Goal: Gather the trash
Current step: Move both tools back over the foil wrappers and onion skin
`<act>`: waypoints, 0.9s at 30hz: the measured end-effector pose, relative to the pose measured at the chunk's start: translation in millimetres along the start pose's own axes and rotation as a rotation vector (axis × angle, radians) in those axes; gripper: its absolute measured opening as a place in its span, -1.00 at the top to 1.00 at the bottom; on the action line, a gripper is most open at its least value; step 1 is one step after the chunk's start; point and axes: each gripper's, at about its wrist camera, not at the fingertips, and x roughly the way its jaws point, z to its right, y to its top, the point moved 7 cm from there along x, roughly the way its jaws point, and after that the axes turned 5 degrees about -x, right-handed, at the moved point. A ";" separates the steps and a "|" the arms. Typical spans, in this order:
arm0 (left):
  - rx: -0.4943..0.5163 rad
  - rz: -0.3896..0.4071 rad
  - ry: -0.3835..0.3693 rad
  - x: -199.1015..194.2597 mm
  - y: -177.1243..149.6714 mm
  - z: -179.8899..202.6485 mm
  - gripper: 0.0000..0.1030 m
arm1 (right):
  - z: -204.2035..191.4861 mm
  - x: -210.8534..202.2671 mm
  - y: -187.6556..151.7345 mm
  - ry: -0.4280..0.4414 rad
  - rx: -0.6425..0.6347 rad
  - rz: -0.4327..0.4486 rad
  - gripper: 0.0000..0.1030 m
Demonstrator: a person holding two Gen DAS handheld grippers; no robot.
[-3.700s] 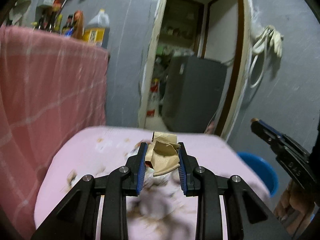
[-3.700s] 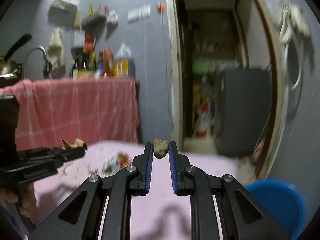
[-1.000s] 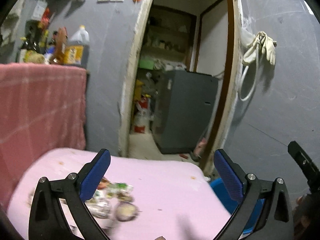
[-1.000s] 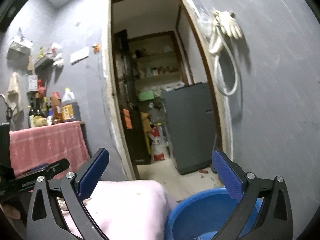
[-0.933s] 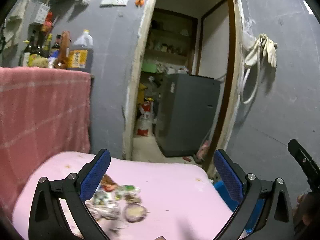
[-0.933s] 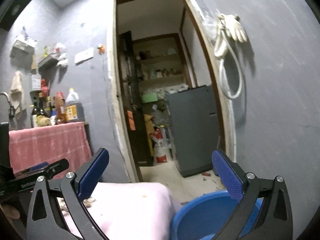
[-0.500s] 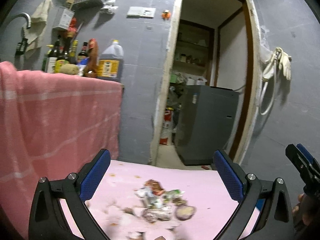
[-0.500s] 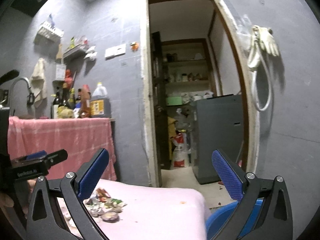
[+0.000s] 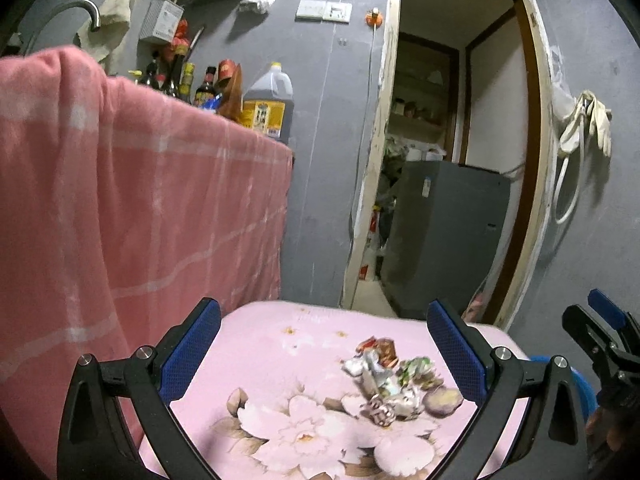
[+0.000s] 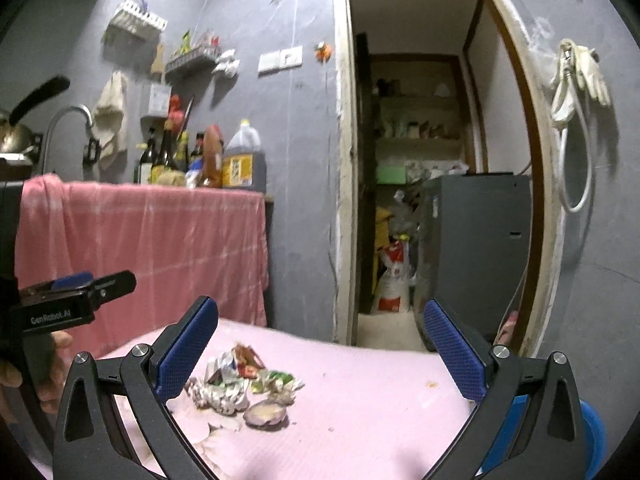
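Note:
A pile of trash (image 9: pixel 394 382), crumpled wrappers and a brownish round scrap, lies on the pink floral table (image 9: pixel 280 360). It also shows in the right wrist view (image 10: pixel 244 386), with the round scrap (image 10: pixel 266 412) at its near edge. My left gripper (image 9: pixel 324 354) is open and empty, hovering above the table to the left of the pile. My right gripper (image 10: pixel 320 350) is open and empty, above the table behind the pile. The right gripper also shows at the right edge of the left wrist view (image 9: pixel 600 332). A blue basin (image 10: pixel 592 432) sits low beside the table on the right.
A pink cloth (image 9: pixel 140 208) hangs over a counter on the left, with bottles and an oil jug (image 9: pixel 266 104) on top. An open doorway (image 10: pixel 420 200) behind the table leads to a grey appliance (image 10: pixel 476 248). Gloves and a hose (image 10: pixel 576 80) hang on the right wall.
Both grippers, shut on scraps 3.7 s ago, are now open and empty. In the last second both swung left from the basin side to over the table and the trash pile.

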 end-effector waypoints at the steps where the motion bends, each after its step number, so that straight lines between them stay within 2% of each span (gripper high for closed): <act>1: 0.004 -0.018 -0.003 2.9 -3.6 -0.4 -0.96 | -1.4 3.9 -3.3 0.006 -0.002 -0.021 -1.00; 4: 0.016 -0.073 -0.006 12.7 -11.9 -2.2 -0.96 | -3.0 16.2 -14.5 0.015 -0.011 -0.096 -1.00; 8: 0.021 -0.209 -0.007 34.1 -31.4 -3.3 -0.96 | -4.0 34.0 -35.2 0.040 -0.005 -0.216 -1.00; 13: -0.018 -0.333 -0.020 52.7 -49.2 -8.6 -0.95 | -9.8 46.8 -55.5 0.063 -0.020 -0.322 -0.99; 15: -0.029 -0.375 -0.035 57.0 -55.6 -9.1 -0.95 | -10.9 50.2 -60.4 0.072 -0.023 -0.351 -0.94; 18: -0.041 -0.419 -0.068 60.2 -62.3 -8.0 -0.91 | -11.0 54.5 -67.3 0.089 -0.018 -0.390 -0.75; 20: -0.048 -0.447 -0.099 61.7 -66.3 -4.5 -0.78 | -9.9 57.9 -72.6 0.104 -0.006 -0.421 -0.66; 22: -0.056 -0.476 -0.133 62.8 -69.0 -0.2 -0.54 | -9.3 60.0 -76.7 0.118 0.007 -0.443 -0.61; 27: -0.083 -0.541 -0.205 69.2 -76.1 10.9 -0.09 | -7.8 63.0 -82.6 0.137 0.031 -0.475 -0.58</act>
